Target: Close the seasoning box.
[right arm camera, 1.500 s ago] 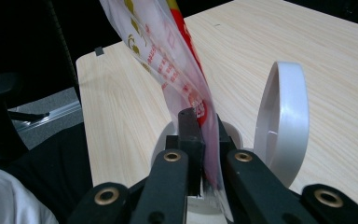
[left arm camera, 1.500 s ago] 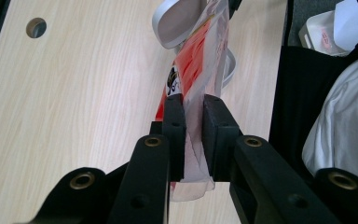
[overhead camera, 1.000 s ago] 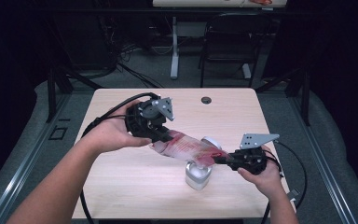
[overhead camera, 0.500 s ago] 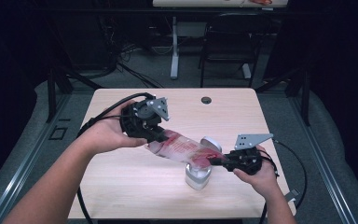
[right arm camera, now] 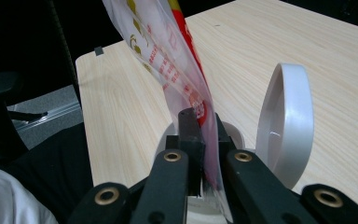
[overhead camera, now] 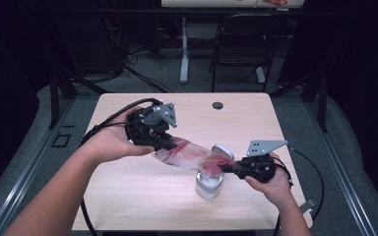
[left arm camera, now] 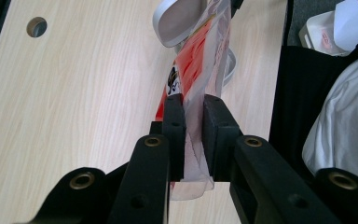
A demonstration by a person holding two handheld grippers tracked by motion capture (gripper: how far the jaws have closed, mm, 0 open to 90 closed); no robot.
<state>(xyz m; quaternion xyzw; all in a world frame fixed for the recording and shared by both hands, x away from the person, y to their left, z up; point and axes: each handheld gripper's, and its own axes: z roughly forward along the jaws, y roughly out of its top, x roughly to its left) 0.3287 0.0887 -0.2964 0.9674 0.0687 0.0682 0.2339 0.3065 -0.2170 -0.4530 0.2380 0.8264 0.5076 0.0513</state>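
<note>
Broadly, the desk (overhead camera: 128, 206) carries little: a pale wooden top with a dark cable hole (overhead camera: 218, 105) near its far edge and a small white container (overhead camera: 209, 184) with a hinged lid (overhead camera: 223, 150) standing open, near the person's right side. Over the past second both hands have drifted slightly toward the person's right and nearer edge, so the red-and-clear plastic bag (overhead camera: 192, 156) stretched between them now hangs with its lower end right above the container's mouth. That suggests the bag is being lined up to go into, or empty into, the container. The left gripper (overhead camera: 158, 142) has its fingers (left arm camera: 175, 135) clamped on the bag's upper end; the right gripper (overhead camera: 229, 169) has its fingers (right arm camera: 189, 135) pinched on the lower end, just over the rim. The raised lid stands close beside the bag and could snag it.
</note>
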